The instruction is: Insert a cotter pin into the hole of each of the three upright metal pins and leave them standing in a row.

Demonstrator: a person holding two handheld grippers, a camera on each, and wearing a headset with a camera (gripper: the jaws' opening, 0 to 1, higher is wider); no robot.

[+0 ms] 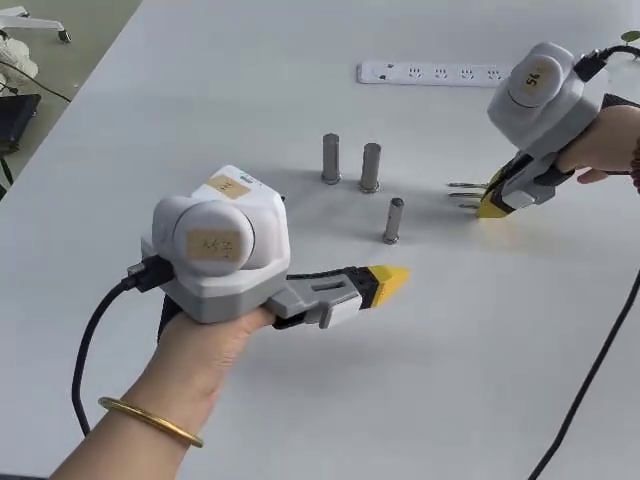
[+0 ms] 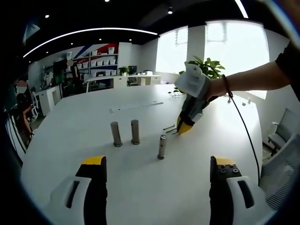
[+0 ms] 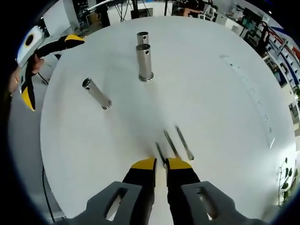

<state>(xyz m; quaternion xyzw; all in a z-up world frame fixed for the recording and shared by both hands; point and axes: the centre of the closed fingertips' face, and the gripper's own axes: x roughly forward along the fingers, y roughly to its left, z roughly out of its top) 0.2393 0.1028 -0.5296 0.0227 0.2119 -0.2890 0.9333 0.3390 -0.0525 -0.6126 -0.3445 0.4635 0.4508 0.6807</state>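
1. Standing on the white bench (image 1: 300, 400) were three metal pins (image 1: 370, 167). All were upright. Two stood side by side, and the third stood a little apart, nearer the person.
2. Each metal pin had a small hole near its top. The holes that could be seen had nothing pushed through them, so I judged that none of the three was done yet.
3. Three cotter pins (image 3: 171, 143) lay flat and close together on the bench. They were off to one side of the metal pins and did not touch them.
4. The right hand-held gripper (image 3: 164, 164) was down low at the cotter pins. Its jaws were almost together, with the end of one cotter pin (image 3: 160, 152) between them, so it looked clenched on that cotter pin. The pin was not lifted clear of the bench.
5. The left hand-held gripper (image 1: 392, 277) hung over the bench on the other side of the metal pins. Its jaws were wide apart and held nothing.
6. The job looked to be at its very first step. All three cotter pins were left to go in. The metal pins made a bent line, so they may have needed a nudge to make a tidy row.
7. A round sticker (image 1: 540, 76) on the right hand-held gripper had dark marks like a number, too blurry to read. A pale label (image 1: 215, 245) on the left one had faint writing that could not be read either. A white power strip (image 1: 430, 72) lay at the far side of the bench, with no words to make out.
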